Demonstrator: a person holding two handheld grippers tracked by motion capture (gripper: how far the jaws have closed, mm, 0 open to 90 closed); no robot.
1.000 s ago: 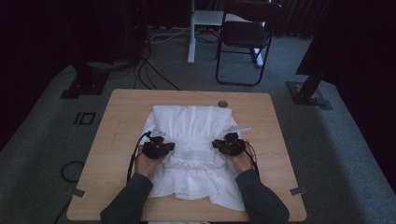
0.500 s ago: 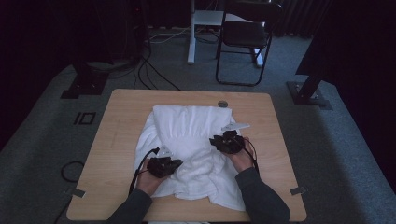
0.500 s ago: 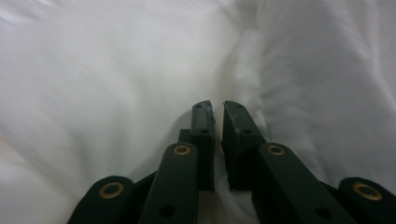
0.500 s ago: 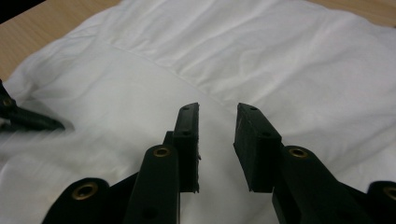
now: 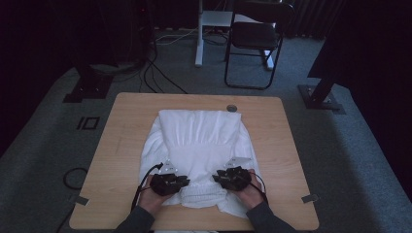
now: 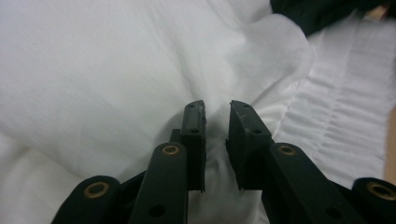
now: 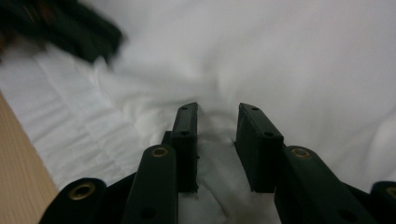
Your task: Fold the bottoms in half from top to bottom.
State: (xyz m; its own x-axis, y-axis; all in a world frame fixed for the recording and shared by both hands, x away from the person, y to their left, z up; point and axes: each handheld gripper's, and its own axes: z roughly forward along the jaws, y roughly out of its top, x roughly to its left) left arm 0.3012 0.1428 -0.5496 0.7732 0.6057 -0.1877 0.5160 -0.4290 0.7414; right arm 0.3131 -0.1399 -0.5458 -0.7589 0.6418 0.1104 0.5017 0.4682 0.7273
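High view, taken from above the near edge: shows a white garment [image 5: 199, 150] spread flat over the middle of the wooden table [image 5: 121, 145], reaching from about 12 o'clock, just short of a small round disc [image 5: 231, 108], down to 6 o'clock at the near edge. Looks narrowed already, with both sides seemingly turned inward and a gathered band [image 5: 204, 191] bunched along the near end.

Left gripper [image 5: 167, 183] at roughly 7 o'clock on the cloth, right gripper [image 5: 233, 178] at roughly 5 o'clock, each resting low on the fabric with the band between them.

Left gripper view: left gripper [image 6: 217, 109] with jaws parted by a narrow gap, just been opening, a loose ridge of white cloth lying in the gap but not pinched. Released, then.

Right gripper view: right gripper [image 7: 218, 112] likewise released, jaws just been opening and standing a little wider, slack cloth under and between them, pads not pressing on it.

Judged from the lie of things: folding partly done, side folds laid, near end just let go. Left to do, probably: bringing the near end up toward 12 o'clock, flattening the rumpled band, squaring the edges.
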